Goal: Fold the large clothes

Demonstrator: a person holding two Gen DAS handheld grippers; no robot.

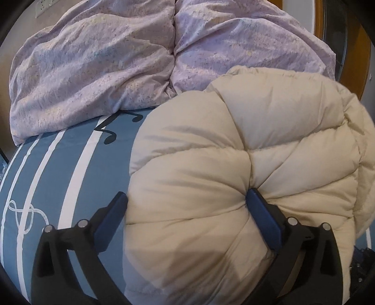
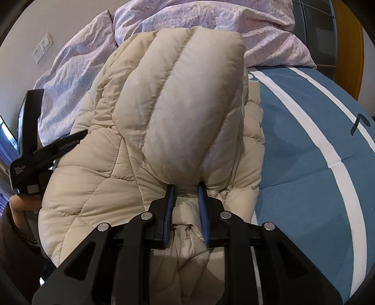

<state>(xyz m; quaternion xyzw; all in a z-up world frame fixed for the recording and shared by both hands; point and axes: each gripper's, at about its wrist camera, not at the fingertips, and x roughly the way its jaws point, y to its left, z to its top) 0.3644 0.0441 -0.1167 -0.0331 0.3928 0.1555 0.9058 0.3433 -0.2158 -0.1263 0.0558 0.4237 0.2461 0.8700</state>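
Note:
A cream quilted puffer jacket (image 1: 246, 169) lies bunched on a blue bed sheet with white stripes (image 1: 58, 169). My left gripper (image 1: 186, 199) has its jaws wide apart around a thick bulge of the jacket, both blue pads pressing into it. In the right wrist view my right gripper (image 2: 186, 190) is shut on a padded fold of the same jacket (image 2: 182, 112), which rises from between the pads. The left gripper's black body (image 2: 35, 150) shows at the left edge against the jacket.
A crumpled lilac duvet (image 1: 105, 70) lies across the far end of the bed, also seen in the right wrist view (image 2: 211, 21). A wall with a socket (image 2: 42, 48) is at the left. A wooden frame (image 1: 351, 77) stands at the right. Blue sheet (image 2: 304, 152) lies right of the jacket.

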